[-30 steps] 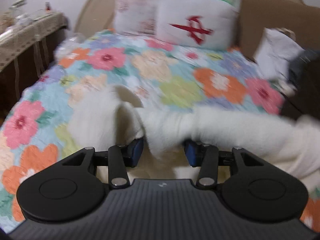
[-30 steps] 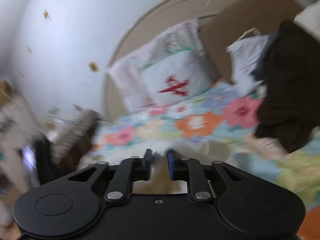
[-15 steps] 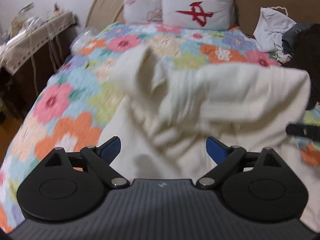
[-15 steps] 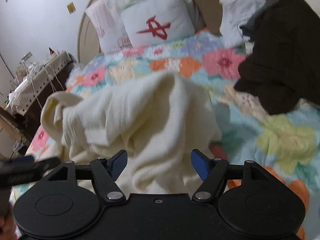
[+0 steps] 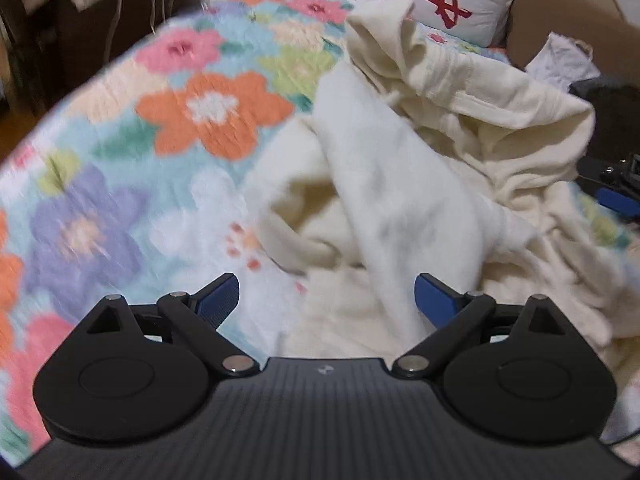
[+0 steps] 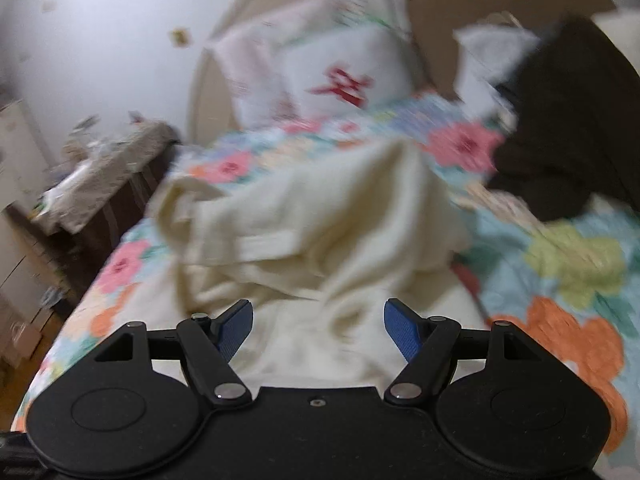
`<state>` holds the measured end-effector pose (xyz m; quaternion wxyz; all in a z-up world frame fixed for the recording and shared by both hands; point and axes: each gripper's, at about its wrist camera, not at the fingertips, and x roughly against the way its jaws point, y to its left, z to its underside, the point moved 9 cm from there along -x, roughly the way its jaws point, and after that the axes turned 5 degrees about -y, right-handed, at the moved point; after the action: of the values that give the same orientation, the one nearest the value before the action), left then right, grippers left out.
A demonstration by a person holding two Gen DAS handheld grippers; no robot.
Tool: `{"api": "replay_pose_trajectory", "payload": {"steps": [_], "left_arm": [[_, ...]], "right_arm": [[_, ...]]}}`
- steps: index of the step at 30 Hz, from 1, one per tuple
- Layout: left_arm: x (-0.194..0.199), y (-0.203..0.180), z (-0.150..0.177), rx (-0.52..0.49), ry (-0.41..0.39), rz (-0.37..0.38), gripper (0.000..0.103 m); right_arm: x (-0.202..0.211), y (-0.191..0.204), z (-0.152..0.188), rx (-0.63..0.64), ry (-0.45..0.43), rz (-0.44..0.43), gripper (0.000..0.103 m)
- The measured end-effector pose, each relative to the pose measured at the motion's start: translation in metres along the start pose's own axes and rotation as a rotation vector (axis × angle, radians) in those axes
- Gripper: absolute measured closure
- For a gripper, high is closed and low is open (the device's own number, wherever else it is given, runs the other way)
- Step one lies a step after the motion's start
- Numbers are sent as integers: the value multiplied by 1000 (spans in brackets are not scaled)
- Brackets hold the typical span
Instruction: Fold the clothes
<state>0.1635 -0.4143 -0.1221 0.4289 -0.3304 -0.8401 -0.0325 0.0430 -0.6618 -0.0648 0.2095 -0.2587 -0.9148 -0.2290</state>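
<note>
A cream fleece garment [image 5: 400, 184] lies crumpled in a heap on the floral quilt [image 5: 160, 120]. My left gripper [image 5: 326, 296] hovers over the heap's near left edge. Its jaws are opening wide, and the blue pads [image 5: 222, 296] touch nothing, with cloth only lying below the gap. In the right wrist view the same garment [image 6: 320, 220] spreads in front of my right gripper [image 6: 318, 320], which stands open above it with no cloth pinched. The right gripper's blue pad also shows at the right edge of the left wrist view [image 5: 616, 200].
A white pillow with a red mark [image 5: 444, 8] leans on the headboard. A dark brown garment [image 6: 560, 140] and a white cloth [image 6: 488, 52] lie at the bed's far right. A lace-covered side table [image 6: 100, 168] stands left of the bed.
Both grippers, shut on the cream garment a second ago, have opened and let it drop onto the bed. The left gripper has swung left over the quilt's near side.
</note>
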Motion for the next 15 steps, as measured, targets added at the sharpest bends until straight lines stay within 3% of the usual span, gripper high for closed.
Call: {"api": "replay_pose_trajectory", "payload": {"steps": [3,6,9,11,12,14,15], "left_arm": [[-2,-14,8,-40,4,46,7],[-12,-22,14,-52,-28,23,0],[-31,-27,29,-85,21,13,1],[-34,-25,33,-109,-5,4,20],[-34,-19,32,-105,-19,-33,46],[-33,-7,27,-85,-39,-70,65],[-29,0,21,-51,-56,-63,82]], "right_arm": [[9,19,16,30,12,-35,26],[22,11,37,-74,5,52,26],[20,8,49,-93,16,71,26],[12,10,48,-27,23,74,26],[8,12,48,6,25,75,26],[1,13,50,17,45,55,26],[-3,13,52,12,57,40,26]]}}
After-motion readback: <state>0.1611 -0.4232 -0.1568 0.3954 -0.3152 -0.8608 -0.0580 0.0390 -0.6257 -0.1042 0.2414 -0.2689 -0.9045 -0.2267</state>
